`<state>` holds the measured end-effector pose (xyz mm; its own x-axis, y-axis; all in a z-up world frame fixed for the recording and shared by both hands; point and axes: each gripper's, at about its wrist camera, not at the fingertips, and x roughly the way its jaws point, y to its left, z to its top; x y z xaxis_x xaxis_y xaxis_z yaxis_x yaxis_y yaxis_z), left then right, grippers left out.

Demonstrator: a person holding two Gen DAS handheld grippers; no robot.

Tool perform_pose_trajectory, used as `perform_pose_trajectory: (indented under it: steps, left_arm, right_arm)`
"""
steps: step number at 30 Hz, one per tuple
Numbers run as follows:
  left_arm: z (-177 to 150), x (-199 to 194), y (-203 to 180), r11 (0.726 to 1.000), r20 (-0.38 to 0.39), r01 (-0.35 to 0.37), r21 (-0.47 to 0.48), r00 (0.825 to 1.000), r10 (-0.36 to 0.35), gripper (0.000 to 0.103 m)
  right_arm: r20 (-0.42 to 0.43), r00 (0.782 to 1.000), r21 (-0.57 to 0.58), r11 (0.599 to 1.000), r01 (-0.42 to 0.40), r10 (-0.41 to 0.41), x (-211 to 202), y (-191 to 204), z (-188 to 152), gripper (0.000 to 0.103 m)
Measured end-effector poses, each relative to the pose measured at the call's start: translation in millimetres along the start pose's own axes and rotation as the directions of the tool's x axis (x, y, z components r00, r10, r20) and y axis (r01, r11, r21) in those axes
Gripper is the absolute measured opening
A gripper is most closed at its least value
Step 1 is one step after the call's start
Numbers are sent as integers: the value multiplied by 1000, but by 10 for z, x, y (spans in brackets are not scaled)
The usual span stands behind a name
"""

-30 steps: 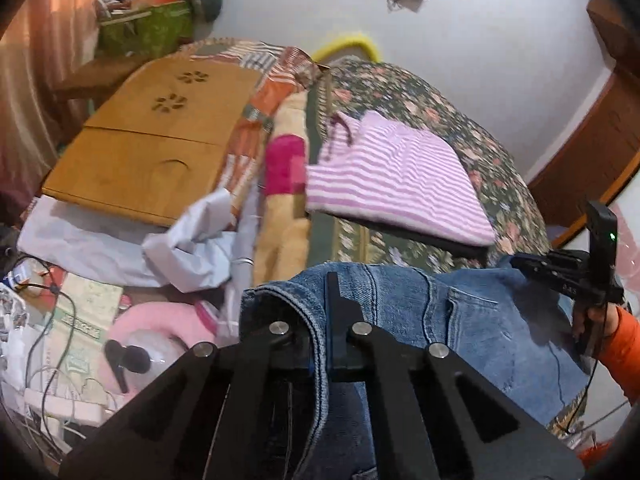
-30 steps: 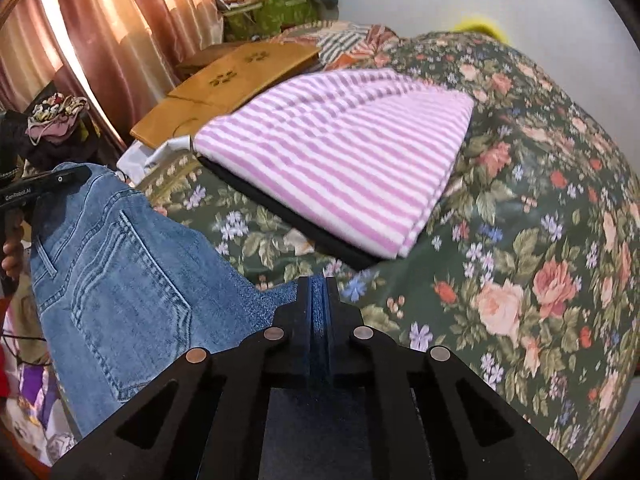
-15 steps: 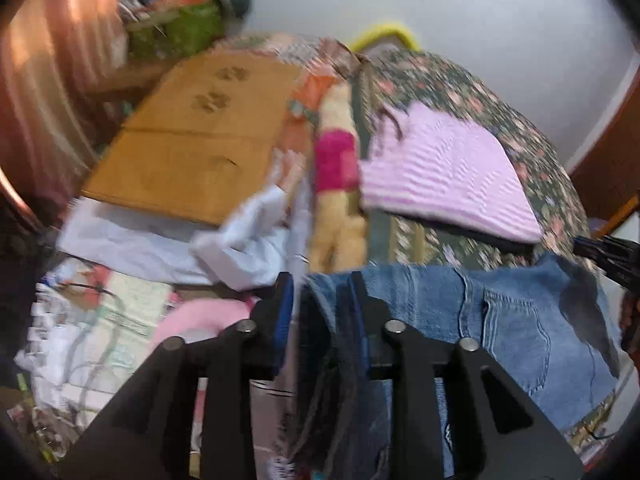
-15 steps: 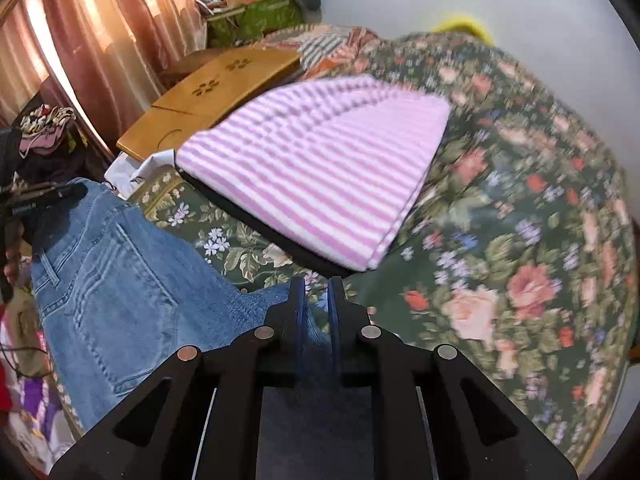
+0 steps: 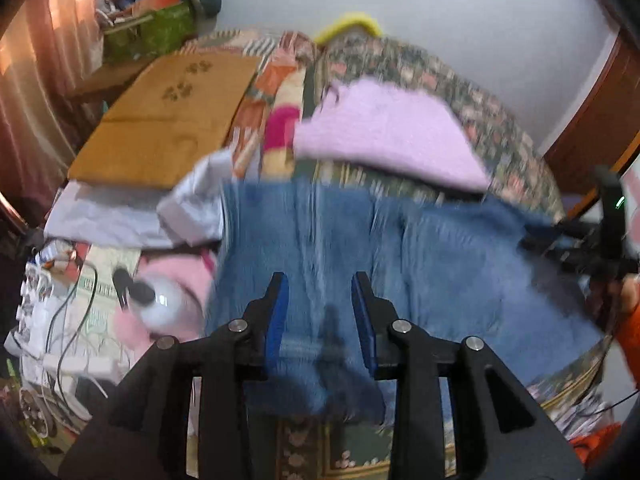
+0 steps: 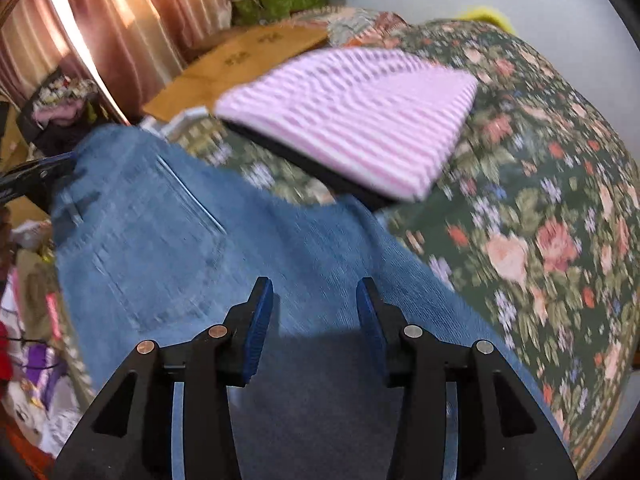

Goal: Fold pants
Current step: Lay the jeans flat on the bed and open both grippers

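Blue denim pants, spread flat

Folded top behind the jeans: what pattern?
Pink and white stripes on the folded top, clearest in the right wrist view; the left wrist view blurs it.

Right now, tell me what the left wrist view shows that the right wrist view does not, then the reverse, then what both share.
Only the left wrist view shows the pink plush toy, the white cloth and cables beside the bed, and a hand in an orange sleeve.

Only the right wrist view shows the big roses on the bedspread and the stripes on the top.

Both show the jeans, the pink top, the wooden board, and each view's own gripper, left and right, open above the denim.
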<state>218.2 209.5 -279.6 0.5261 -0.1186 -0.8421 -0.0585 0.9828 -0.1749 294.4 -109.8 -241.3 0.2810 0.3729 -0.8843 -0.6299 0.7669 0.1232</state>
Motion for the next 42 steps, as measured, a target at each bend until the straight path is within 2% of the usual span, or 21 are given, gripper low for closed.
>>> perform_pose_trajectory:
  steps: [3, 6, 7, 12, 15, 17, 19, 21, 24, 28, 30, 31, 34, 36, 39, 42]
  left_arm:
    - [-192, 223, 136, 999, -49, -51, -9, 997, 51, 33]
    - [-302, 287, 266, 999, -26, -33, -11, 999, 33, 42]
    - [-298, 280, 283, 999, -25, -41, -20, 999, 40, 45]
    - [-214, 232, 253, 995, -49, -102, -12, 994, 101, 43]
    - [-134, 118, 135, 991, -30, -135, -24, 991, 134, 43]
    - [-84, 38, -9, 993, -8, -115, -15, 993, 114, 43]
    - [-29, -7, -239, 996, 11, -87, 4, 996, 87, 43]
    - [-6, 13, -474, 999, 7, -46, 18, 999, 46, 44]
    - [-31, 108, -881, 998, -8, 3, 57, 1000, -2, 46]
    - [-182, 327, -1406, 992, -60, 49, 113, 997, -42, 49]
    - [-317, 458, -1625, 988, -107, 54, 144, 993, -38, 49]
    - [-372, 514, -1699, 987, -126, 49, 153, 992, -30, 50]
    - [-507, 603, -1818, 983, -123, -6, 184, 992, 29, 52]
    - [-507, 611, -1825, 986, -127, -11, 169, 991, 33, 52]
    - [-440, 586, -1823, 987, -148, -20, 159, 988, 44, 52]
    - [-314, 450, -1941, 986, -120, -18, 168, 992, 39, 52]
  right_arm:
    - [-4, 1000, 23, 1000, 19, -19, -55, -145, -119, 40]
    - [-4, 999, 57, 997, 54, -54, -166, -346, -255, 40]
    - [-7, 998, 73, 995, 64, -64, -207, -427, -326, 40]
    - [-7, 996, 158, 983, 93, -94, -427, -779, -650, 40]
    - [-4, 994, 228, 967, 109, -111, -619, -973, -847, 40]
    - [16, 994, 257, 961, 103, -110, -777, -1015, -931, 41]
    - [45, 993, 236, 967, 99, -112, -949, -962, -981, 42]
    - [75, 991, 212, 973, 90, -108, -1057, -904, -995, 49]
    - [109, 992, 191, 981, 39, -61, -1122, -828, -1091, 50]
    - [82, 996, 201, 980, -1, -16, -1015, -809, -1393, 50]
    - [102, 995, 219, 976, -9, -14, -1017, -823, -1585, 56]
    - [119, 993, 240, 971, -16, -13, -1068, -852, -1704, 59]
    - [130, 991, 310, 950, -34, -7, -1203, -981, -1971, 59]
    - [127, 992, 366, 930, -30, -18, -1280, -1092, -2166, 65]
    - [118, 992, 473, 881, -21, -40, -1372, -1342, -2491, 67]
    - [102, 989, 570, 821, 30, -107, -1511, -1556, -2806, 67]
